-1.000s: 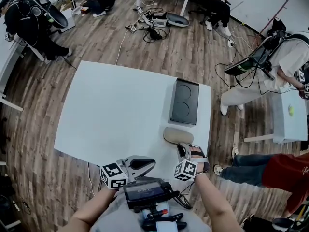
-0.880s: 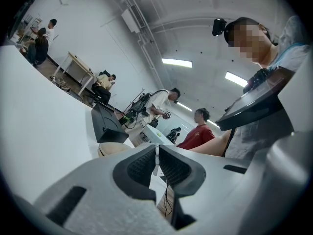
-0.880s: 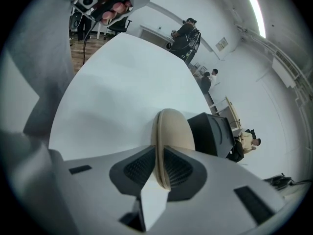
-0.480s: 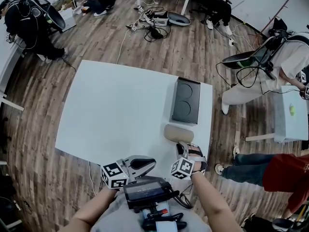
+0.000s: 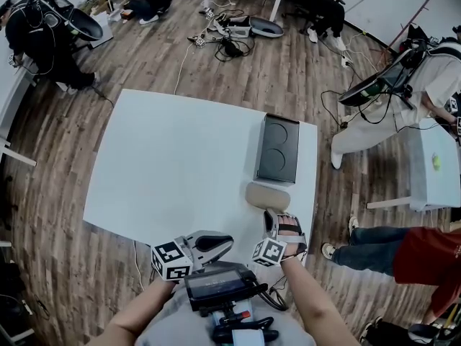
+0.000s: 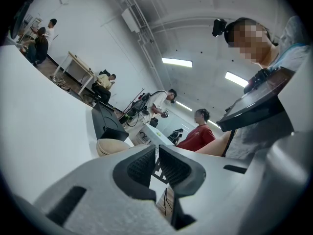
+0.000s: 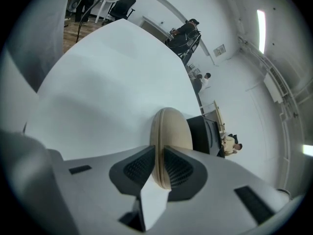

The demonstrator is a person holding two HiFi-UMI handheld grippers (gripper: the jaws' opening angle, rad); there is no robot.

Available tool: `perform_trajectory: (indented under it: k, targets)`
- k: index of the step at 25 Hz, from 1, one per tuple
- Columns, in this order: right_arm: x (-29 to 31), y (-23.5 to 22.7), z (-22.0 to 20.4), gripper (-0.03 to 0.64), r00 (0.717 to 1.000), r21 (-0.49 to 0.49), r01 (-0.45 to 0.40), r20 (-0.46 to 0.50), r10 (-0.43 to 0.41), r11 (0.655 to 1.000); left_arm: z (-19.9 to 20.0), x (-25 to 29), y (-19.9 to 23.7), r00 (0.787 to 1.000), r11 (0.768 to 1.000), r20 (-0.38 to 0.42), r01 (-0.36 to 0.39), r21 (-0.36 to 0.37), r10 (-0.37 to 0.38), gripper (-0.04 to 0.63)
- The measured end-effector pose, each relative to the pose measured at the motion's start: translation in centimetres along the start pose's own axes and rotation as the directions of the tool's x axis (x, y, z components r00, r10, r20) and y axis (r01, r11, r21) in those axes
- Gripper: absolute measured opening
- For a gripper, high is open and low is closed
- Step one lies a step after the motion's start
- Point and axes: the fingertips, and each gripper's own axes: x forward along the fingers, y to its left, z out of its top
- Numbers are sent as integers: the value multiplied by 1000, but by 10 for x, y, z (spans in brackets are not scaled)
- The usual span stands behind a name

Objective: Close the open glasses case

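Observation:
The beige glasses case (image 5: 268, 195) lies on the white table (image 5: 180, 164) near its front right edge, lid down, with the seam showing. My right gripper (image 5: 279, 216) sits just behind its near end. In the right gripper view the case (image 7: 168, 131) runs straight ahead of my gripper (image 7: 159, 163), its rounded end at the tips of the nearly closed jaws; I cannot tell if they touch it. My left gripper (image 5: 225, 243) hovers at the table's front edge, shut and empty. The left gripper view shows my gripper (image 6: 157, 163) with the case (image 6: 111, 146) off to its left.
A flat black box (image 5: 276, 148) with two round hollows lies just beyond the case, by the right edge. People stand and sit around the table, one close at the right (image 5: 403, 254). Cables (image 5: 223, 45) lie on the wooden floor behind.
My right gripper has crept forward a little toward the case's near end. The left gripper has stayed where it was.

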Motion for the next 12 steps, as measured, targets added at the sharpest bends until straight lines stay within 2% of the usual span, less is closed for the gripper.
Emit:
perform_trajectory:
  k: [5,9,12]
  targets:
    - [1,4,0,69,987,-43,147,-64,-149,988,-7,-7,-1,1000,1000,-15,-5,4,5,29]
    - [0,0,2,69,979,-16,189,-80,-190,982,-8,-15,-2,1000,1000,-25,-13,10,14,29]
    - [3,-1,4,69,973,-31,208,-90,-210,978,-10,-22,-1,999,1000,-36,-19,14,19,29]
